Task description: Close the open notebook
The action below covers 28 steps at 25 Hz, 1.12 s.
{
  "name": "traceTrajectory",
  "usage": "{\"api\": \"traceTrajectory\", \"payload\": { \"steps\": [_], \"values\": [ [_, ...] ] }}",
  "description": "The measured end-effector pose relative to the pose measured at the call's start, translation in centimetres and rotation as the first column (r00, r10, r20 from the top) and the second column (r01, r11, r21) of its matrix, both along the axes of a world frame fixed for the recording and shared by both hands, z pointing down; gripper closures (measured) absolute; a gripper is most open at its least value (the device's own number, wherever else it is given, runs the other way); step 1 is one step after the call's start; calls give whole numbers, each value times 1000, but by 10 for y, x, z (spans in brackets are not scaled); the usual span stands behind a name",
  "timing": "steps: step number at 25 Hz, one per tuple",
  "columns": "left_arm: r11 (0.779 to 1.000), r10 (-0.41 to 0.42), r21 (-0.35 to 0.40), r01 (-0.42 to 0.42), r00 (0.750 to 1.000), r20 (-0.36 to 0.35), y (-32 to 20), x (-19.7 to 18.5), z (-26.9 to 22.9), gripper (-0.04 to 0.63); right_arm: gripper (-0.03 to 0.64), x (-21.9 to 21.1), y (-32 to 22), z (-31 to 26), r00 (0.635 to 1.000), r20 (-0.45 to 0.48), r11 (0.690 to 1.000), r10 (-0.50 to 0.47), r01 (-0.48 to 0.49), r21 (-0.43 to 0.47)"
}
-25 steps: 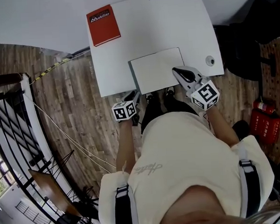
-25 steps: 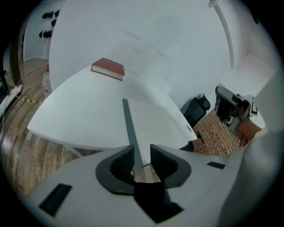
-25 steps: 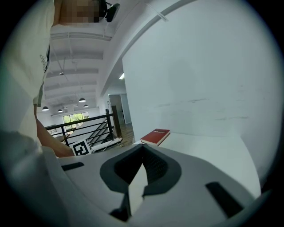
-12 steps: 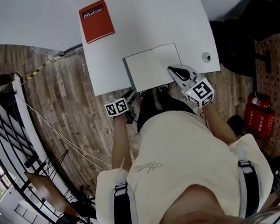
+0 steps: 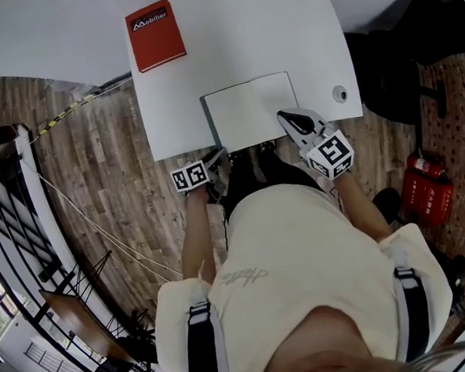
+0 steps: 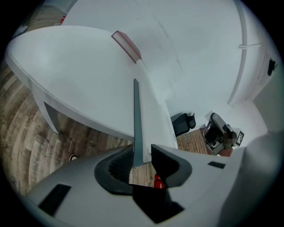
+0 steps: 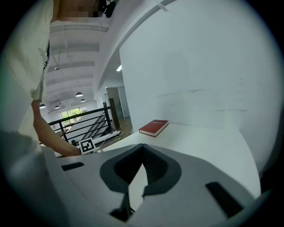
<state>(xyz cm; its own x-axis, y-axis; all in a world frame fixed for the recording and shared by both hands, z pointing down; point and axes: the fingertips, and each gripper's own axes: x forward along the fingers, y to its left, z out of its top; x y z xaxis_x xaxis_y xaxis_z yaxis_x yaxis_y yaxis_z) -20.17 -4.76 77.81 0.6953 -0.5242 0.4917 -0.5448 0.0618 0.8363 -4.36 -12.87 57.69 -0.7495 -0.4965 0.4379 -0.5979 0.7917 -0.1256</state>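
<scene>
Notebook (image 5: 247,109), head view: flat on the table (image 5: 286,36) near its front edge, one slab, no spread pages; closing looks done.
Long axis: along that edge, teal spine (image 5: 208,120) toward your left.
Left gripper view: left claw (image 6: 142,153) wide, jaws just opening, spine corner between them unpinched; pulling clear remains.
Right gripper view: right claw (image 7: 142,146) pinched shut, nothing seen gripped.

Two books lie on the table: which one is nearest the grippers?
The white notebook at the near edge; the red book lies at the far corner.

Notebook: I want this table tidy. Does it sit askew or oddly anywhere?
Yes. The notebook has its near left corner jutting past the table at the front edge, hanging over the wooden floor.
</scene>
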Motion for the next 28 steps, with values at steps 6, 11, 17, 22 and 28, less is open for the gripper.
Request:
{"api": "traceTrajectory", "payload": {
  "steps": [6, 11, 17, 22, 28],
  "values": [
    [999, 47, 25, -48, 999, 24, 0, -1, -9, 512, 609, 2, -3, 2, 1000, 3, 1000, 15, -15, -2],
    [996, 76, 39, -78, 996, 55, -2, 1, -16, 563, 609, -3, -6, 0, 999, 17, 1000, 27, -27, -4],
    [994, 86, 64, -88, 996, 38, -3, 2, -26, 569, 609, -13, -4, -1, 999, 27, 1000, 25, -26, 6],
    [989, 106, 96, -108, 994, 32, -5, 3, -40, 569, 609, -14, -2, -2, 998, 25, 998, 55, -55, 7],
    [973, 155, 168, -156, 988, 24, -10, 18, -75, 569, 609, -16, 2, -6, 995, 31, 995, 95, -95, 22]
  ]
}}
